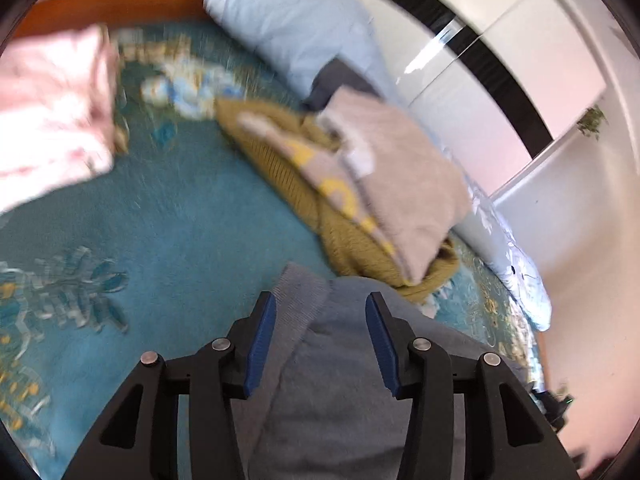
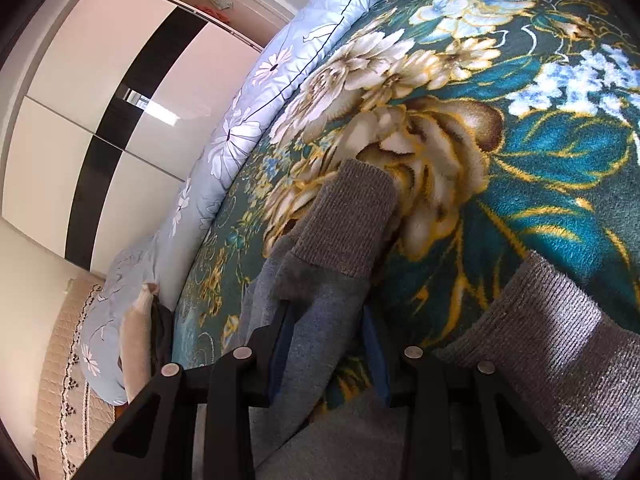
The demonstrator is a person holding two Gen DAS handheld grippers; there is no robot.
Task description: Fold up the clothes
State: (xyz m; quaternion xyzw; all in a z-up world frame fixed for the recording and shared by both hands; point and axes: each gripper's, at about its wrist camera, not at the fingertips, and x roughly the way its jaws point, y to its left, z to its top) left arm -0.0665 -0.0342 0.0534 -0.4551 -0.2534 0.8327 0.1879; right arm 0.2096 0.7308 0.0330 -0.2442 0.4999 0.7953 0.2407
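A grey sweater (image 1: 344, 380) lay on the bed's teal floral blanket (image 1: 168, 232), and the step in hand looked like the fold of its sleeves and body, with the grip just let go or not yet taken.

In the left wrist view, the left hand-held gripper (image 1: 322, 344) hovered over the sweater with its jaws spread; the grey cloth and its ribbed edge (image 1: 296, 304) ran under and between the blue pads (image 1: 260, 344), which did not press on it. The picture was blurred, so whether the pads brushed the cloth could not be told.

In the right wrist view, the right hand-held gripper (image 2: 328, 344) had its jaws partly spread around a grey sleeve (image 2: 320, 312). The sleeve passed between them and ended in a ribbed cuff (image 2: 352, 220) lying on the blanket just beyond the tips. The pads seemed to stand off the cloth on both sides rather than pinch it. A second ribbed band (image 2: 560, 344) of the sweater lay to the right, near that gripper.

Other clothes, a mustard knit (image 1: 304, 196) with a beige piece (image 1: 404, 176) on top, sat well apart from the left gripper, beside a pale blue quilt (image 1: 296, 20). A pink garment (image 1: 48, 120) lay at the far left.

The next move probably called for a fresh pinch on the sleeve or hem, then carrying it across the body so the cloth landed flat without bunching.
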